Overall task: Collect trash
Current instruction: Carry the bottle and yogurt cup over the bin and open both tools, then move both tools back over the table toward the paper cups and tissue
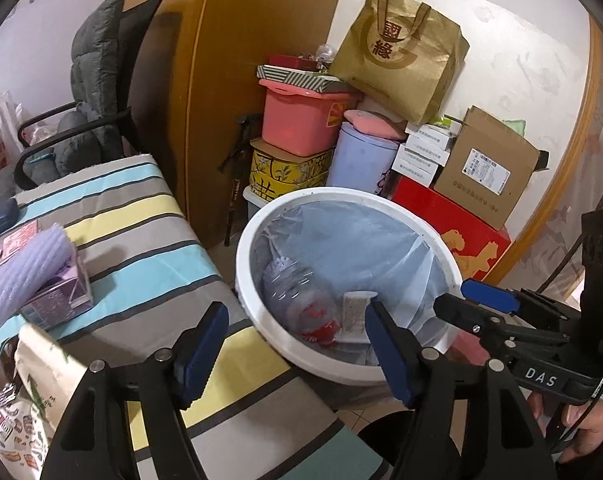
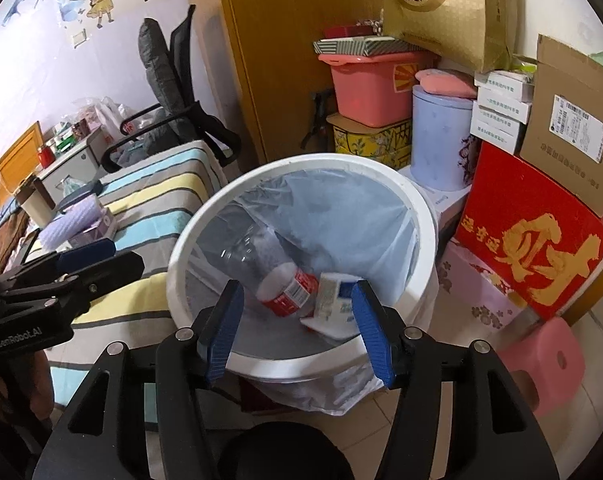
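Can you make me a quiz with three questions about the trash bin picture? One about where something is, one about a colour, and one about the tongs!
1. Where is the plastic bottle?
A. On the striped table
B. Inside the white bin
C. On the pink stool

2. What colour is the bottle's label?
A. Red
B. Green
C. Yellow

3. What are the right tongs doing?
A. Squeezing the bottle
C. Holding a bag
B. Open and holding nothing

Answers:
1 B: the bottle lies in the lined white bin, beside a small carton.
2 A: a red band wraps the bottle near its neck.
3 B: both blue pads stand apart above the bin with nothing between them; the left tongs are open and empty too.
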Demonstrator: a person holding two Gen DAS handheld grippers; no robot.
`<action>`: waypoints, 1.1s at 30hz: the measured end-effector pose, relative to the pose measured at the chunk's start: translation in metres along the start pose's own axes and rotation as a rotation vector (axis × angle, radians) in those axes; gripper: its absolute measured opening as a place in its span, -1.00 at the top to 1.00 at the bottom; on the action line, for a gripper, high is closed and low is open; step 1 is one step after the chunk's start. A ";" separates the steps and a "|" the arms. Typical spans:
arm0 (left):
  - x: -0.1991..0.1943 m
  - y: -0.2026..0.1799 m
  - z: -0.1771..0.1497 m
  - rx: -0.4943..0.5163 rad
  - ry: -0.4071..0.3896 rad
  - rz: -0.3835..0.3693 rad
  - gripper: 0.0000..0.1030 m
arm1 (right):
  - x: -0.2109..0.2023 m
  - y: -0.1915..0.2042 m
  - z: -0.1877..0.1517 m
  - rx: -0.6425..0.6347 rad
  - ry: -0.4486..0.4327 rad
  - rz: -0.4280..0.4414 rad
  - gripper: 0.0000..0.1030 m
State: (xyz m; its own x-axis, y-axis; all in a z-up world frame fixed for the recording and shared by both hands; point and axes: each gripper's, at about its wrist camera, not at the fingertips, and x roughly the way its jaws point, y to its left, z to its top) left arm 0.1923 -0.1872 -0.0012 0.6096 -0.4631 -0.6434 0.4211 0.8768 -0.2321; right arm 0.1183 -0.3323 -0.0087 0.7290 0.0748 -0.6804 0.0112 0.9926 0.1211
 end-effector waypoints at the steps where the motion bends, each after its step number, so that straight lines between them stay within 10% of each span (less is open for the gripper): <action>1: -0.003 0.002 -0.001 -0.003 -0.002 0.004 -0.36 | -0.001 0.002 0.000 -0.003 -0.004 0.004 -0.13; 33: -0.111 0.083 -0.077 -0.162 -0.060 0.271 -0.25 | -0.005 0.106 -0.024 -0.194 0.020 0.297 -0.13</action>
State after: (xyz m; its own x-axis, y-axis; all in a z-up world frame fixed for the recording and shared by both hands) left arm 0.1079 -0.0527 -0.0056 0.7256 -0.2130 -0.6544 0.1286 0.9761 -0.1751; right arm 0.0995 -0.2254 -0.0103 0.6672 0.3629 -0.6505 -0.3307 0.9268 0.1779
